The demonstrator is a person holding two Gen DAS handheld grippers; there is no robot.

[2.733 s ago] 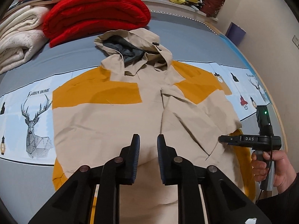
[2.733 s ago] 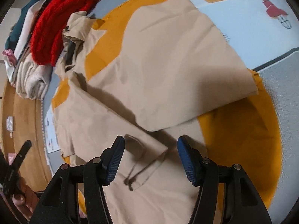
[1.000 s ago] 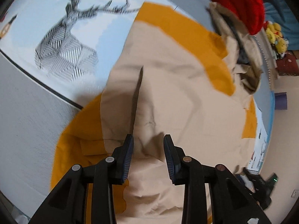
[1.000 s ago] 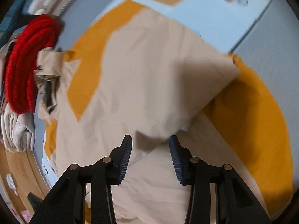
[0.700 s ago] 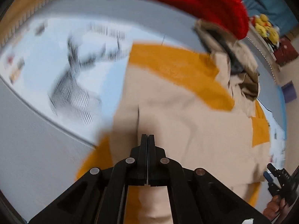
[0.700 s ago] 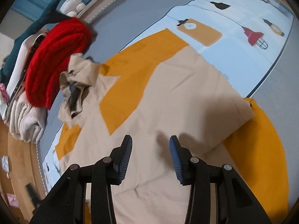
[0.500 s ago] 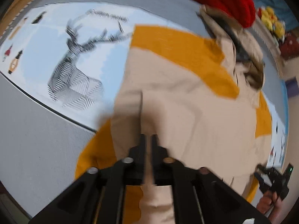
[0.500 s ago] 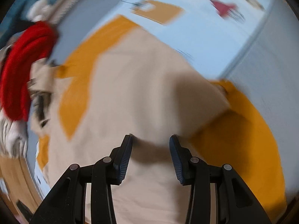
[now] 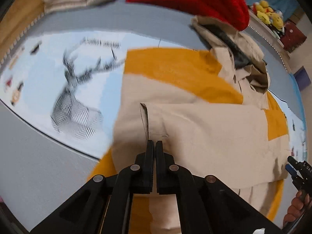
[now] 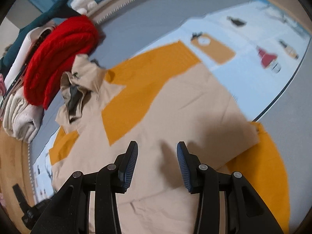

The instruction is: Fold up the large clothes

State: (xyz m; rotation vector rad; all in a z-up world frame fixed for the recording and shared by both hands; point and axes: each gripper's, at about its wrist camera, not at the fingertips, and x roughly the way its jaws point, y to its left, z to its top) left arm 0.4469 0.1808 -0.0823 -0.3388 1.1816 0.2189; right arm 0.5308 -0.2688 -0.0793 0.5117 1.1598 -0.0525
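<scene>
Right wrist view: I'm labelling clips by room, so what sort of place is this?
Probably a bedroom: the jacket lies on a printed sheet spread like bedding, folded blankets are stacked at its far end, and plush toys sit on a ledge beyond.

A folded red blanket (image 10: 58, 58) lies at the far end of the grey bedspread (image 10: 146, 19). Just beside it sits a stack of cream blankets (image 10: 21, 117), with dark teal fabric (image 10: 39, 23) behind. Nearer than the red blanket runs a pale blue printed band, showing a deer drawing (image 9: 74, 101) (blurred). Yellow plush toys (image 9: 269, 15) sit beyond the red blanket.
</scene>
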